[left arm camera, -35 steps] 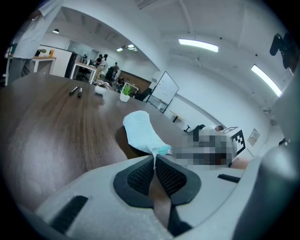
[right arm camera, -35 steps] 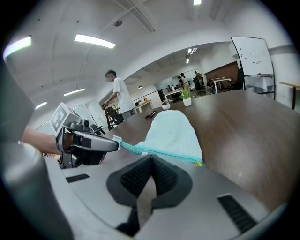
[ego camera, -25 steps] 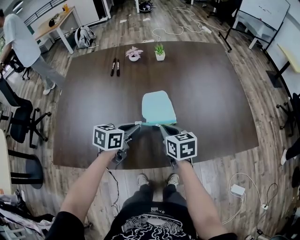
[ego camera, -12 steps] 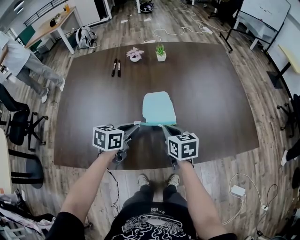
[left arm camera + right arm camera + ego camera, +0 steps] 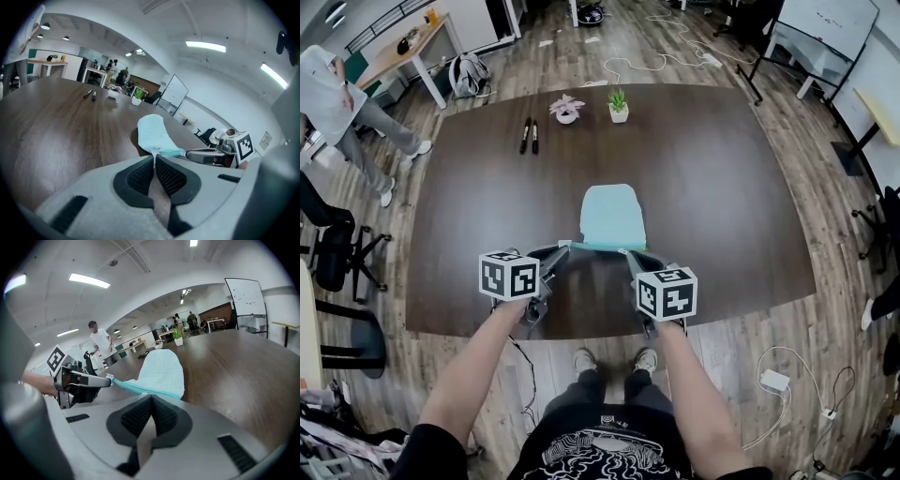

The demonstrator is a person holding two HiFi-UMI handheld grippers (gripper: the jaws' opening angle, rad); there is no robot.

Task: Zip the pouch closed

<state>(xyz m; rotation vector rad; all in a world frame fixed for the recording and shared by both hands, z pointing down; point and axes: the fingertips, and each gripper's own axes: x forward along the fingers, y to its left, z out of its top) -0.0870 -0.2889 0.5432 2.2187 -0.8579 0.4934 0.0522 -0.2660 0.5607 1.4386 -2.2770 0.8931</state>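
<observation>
Clamping shut, left gripper (image 5: 154, 158) and right gripper (image 5: 150, 397) apparently pinch the pouch (image 5: 612, 216).

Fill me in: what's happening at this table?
A person holds a two-jaw gripper in each hand over the dark brown wooden table. Both are shut on the near edge of the light teal fabric pouch, which lies flat on the table. The left gripper pinches a thin tab at its left end and the right gripper pinches the right corner. The teal zipper runs taut between them. Whether it is zipped shut yet can't be made out.
</observation>
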